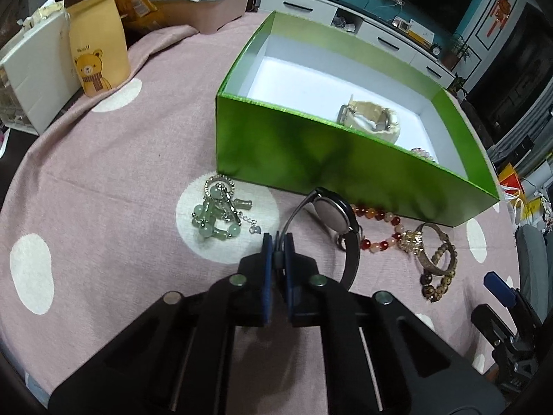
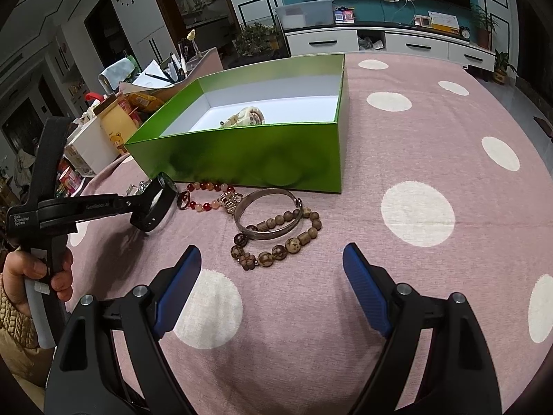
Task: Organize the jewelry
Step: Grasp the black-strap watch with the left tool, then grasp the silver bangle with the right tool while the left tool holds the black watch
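Observation:
My left gripper point(image 1: 278, 242) is shut on the thin strap of a black watch point(image 1: 331, 218), which stands on edge just in front of the green box point(image 1: 293, 152). The right wrist view shows the same watch point(image 2: 159, 204) at that gripper's tip. A jade bead bracelet point(image 1: 216, 221) lies left of it, and a red and orange bead bracelet point(image 2: 207, 204) lies to its right. My right gripper point(image 2: 271, 250) is open, low over the cloth, just short of a metal bangle point(image 2: 266, 214) and a wooden bead bracelet point(image 2: 287, 245). A cream watch point(image 1: 371, 121) lies inside the box.
A pink cloth with white dots point(image 2: 414, 214) covers the round table. At the far left stand a bear-print paper bag point(image 1: 96, 48), a white box point(image 1: 38, 69) and a desk organizer point(image 1: 214, 3). A person's hand point(image 2: 31, 269) holds the left gripper's handle.

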`<state>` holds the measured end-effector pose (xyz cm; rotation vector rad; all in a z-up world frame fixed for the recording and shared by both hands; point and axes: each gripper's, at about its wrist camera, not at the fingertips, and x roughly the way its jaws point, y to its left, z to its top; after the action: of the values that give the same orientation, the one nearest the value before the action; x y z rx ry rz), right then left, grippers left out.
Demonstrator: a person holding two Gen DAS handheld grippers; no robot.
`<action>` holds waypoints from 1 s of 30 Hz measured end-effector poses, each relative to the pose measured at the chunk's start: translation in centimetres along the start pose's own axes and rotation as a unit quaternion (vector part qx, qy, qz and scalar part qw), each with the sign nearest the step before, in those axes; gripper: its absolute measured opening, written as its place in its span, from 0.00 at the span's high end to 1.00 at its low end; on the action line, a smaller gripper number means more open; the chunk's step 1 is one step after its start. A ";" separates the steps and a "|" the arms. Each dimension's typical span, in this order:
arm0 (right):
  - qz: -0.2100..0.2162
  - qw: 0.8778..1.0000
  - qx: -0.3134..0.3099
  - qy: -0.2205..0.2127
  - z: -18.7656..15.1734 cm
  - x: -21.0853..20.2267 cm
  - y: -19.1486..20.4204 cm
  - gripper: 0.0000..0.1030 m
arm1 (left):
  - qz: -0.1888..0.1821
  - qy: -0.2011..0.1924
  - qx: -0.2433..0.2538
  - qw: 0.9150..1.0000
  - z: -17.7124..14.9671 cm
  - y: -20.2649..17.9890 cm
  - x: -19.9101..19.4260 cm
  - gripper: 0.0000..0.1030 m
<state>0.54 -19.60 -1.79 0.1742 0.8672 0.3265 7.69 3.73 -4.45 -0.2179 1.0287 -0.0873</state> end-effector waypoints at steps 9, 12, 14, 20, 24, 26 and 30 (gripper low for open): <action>0.003 1.000 0.008 -0.007 0.1 -0.6 -0.6 0.18 | -0.010 -0.036 0.025 0.999 -0.4 -0.8 -3.3 0.94; 0.008 1.000 0.005 -0.006 0.1 -0.6 -0.5 0.18 | -0.015 -0.040 0.025 0.999 -0.6 -0.5 -4.0 0.94; 0.014 1.000 -0.004 -0.004 0.2 -0.4 0.0 0.18 | -0.016 -0.041 0.025 0.999 -0.8 -0.3 -4.4 0.94; 0.031 0.997 -0.065 0.011 1.0 1.7 2.6 0.31 | -0.021 -0.039 0.021 0.999 -1.0 0.3 -4.6 0.94; 0.030 0.995 -0.091 0.025 1.8 3.6 3.5 0.47 | -0.027 -0.035 0.022 0.999 -1.2 0.3 -4.4 0.94; 0.022 0.994 -0.097 0.038 2.1 4.7 3.6 0.54 | -0.031 -0.036 0.022 0.999 -1.3 0.2 -4.5 0.94; 0.007 0.993 -0.110 0.051 2.5 5.9 3.6 0.65 | -0.037 -0.035 0.024 0.998 -1.2 0.2 -4.4 0.94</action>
<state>5.24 -14.25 -3.44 -0.0409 0.9236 0.4449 4.37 4.51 -1.36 -0.2139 0.9471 -0.1694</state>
